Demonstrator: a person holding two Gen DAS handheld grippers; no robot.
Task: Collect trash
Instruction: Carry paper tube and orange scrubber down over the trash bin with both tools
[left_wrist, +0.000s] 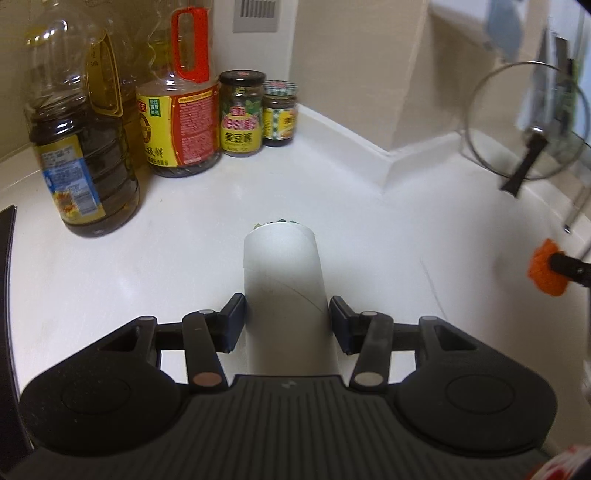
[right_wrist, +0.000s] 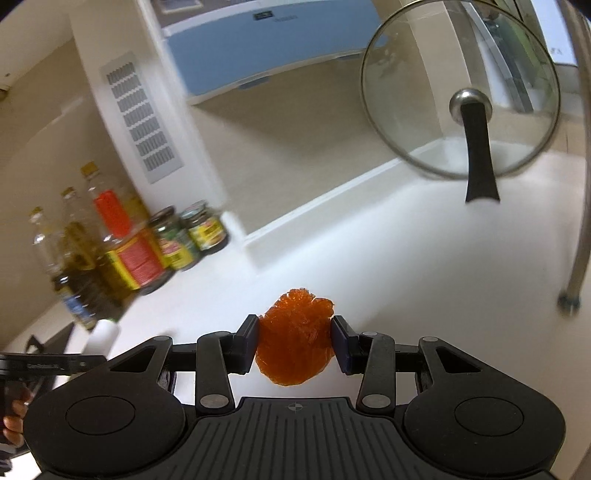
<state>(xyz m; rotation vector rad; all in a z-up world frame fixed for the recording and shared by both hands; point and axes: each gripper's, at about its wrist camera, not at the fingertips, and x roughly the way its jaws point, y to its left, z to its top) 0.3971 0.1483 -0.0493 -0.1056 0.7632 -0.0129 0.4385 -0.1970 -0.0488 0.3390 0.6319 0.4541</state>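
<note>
My left gripper (left_wrist: 287, 319) is shut on a white cardboard tube (left_wrist: 286, 280), held above the white counter (left_wrist: 147, 266); something green shows in the tube's far end. My right gripper (right_wrist: 294, 341) is shut on an orange crumpled wad (right_wrist: 295, 339), held above the counter (right_wrist: 406, 277). The orange wad and the right gripper's tip also show at the right edge of the left wrist view (left_wrist: 546, 273). The tube and the left gripper show at the lower left of the right wrist view (right_wrist: 101, 339).
Oil bottles (left_wrist: 81, 155) and sauce jars (left_wrist: 242, 114) stand at the counter's back left corner. A glass pot lid (right_wrist: 461, 96) leans at the back right. A metal pole (right_wrist: 580, 240) stands at the right. A wall vent (right_wrist: 144, 122) sits on the pillar.
</note>
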